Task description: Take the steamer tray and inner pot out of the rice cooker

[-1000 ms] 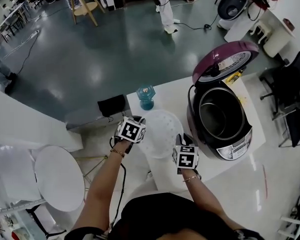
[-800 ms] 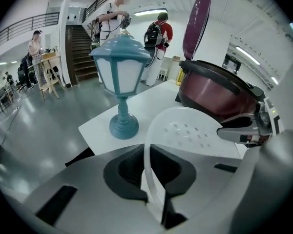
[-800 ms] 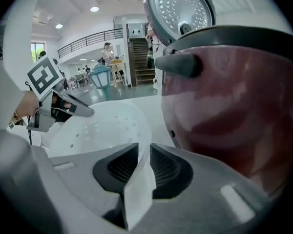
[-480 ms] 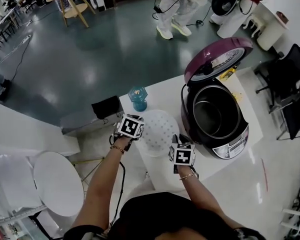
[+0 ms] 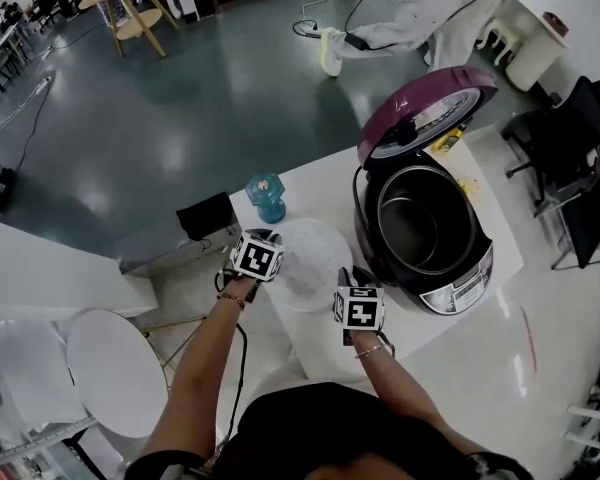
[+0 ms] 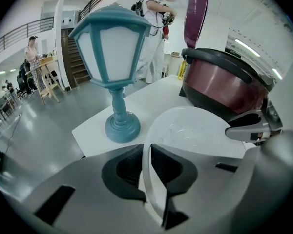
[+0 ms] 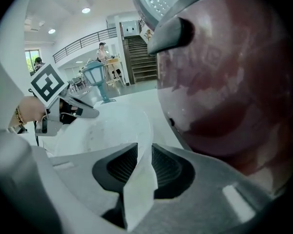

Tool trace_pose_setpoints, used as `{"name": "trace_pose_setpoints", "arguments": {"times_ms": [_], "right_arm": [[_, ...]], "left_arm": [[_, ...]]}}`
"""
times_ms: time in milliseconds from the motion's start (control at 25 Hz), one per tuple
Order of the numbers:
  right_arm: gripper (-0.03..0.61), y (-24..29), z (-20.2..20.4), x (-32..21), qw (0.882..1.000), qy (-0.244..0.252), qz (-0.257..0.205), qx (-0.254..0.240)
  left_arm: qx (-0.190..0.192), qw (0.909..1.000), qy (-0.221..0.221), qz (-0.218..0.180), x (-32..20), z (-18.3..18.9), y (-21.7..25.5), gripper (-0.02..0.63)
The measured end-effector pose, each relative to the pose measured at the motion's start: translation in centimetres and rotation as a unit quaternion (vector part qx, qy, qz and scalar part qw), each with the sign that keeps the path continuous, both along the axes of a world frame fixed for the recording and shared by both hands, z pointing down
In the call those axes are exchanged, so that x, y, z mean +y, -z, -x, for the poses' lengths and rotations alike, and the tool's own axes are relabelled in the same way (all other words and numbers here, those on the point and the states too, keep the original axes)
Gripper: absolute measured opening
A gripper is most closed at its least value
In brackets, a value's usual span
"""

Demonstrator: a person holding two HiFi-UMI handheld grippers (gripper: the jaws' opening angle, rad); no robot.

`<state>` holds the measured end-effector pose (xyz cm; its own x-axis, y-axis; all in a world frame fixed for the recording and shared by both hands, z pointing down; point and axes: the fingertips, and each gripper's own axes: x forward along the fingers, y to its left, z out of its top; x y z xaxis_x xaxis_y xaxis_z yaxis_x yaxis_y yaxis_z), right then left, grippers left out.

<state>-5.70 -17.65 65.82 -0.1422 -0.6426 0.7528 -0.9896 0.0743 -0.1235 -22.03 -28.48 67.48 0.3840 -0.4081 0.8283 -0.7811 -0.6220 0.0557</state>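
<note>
The white perforated steamer tray (image 5: 305, 258) sits low over the white table (image 5: 485, 173), between the blue lantern and the rice cooker (image 5: 458, 286); I cannot tell whether it rests on the table. My left gripper (image 5: 278, 261) is shut on its left rim, which stands between the pads in the left gripper view (image 6: 147, 152). My right gripper (image 5: 346, 280) is shut on the near right rim (image 7: 144, 152). The purple cooker stands with its lid (image 5: 425, 111) up and the dark inner pot (image 5: 412, 230) inside it.
A blue lantern ornament (image 5: 266, 196) stands just behind the tray on the table's left corner. A black box (image 5: 205, 214) lies beyond the table edge. A round white stool (image 5: 110, 368) stands lower left. A person in white (image 5: 420, 13) bends on the floor behind.
The tray has sunk a little with both grippers on it, the left one most. The person in white behind has moved right and bent down.
</note>
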Motion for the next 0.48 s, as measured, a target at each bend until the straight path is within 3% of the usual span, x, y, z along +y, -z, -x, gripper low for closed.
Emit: {"name": "trace_pose_setpoints", "arguments": {"times_ms": [80, 160, 480], "right_arm": [[0.1, 0.0, 0.2, 0.1, 1.0, 0.003, -0.002, -0.008], [0.123, 0.0, 0.3, 0.2, 1.0, 0.001, -0.006, -0.021], [0.172, 2.4, -0.3, 1.7, 0.998, -0.019, -0.039, -0.042]], "left_arm": [[0.003, 0.9998, 0.003, -0.02, -0.3, 0.0, 0.7, 0.068], [0.016, 0.9994, 0.015, -0.028, -0.4, 0.3, 1.5, 0.153], [0.03, 0.9961, 0.051, -0.066, 1.0, 2.1, 5.6, 0.178]]}}
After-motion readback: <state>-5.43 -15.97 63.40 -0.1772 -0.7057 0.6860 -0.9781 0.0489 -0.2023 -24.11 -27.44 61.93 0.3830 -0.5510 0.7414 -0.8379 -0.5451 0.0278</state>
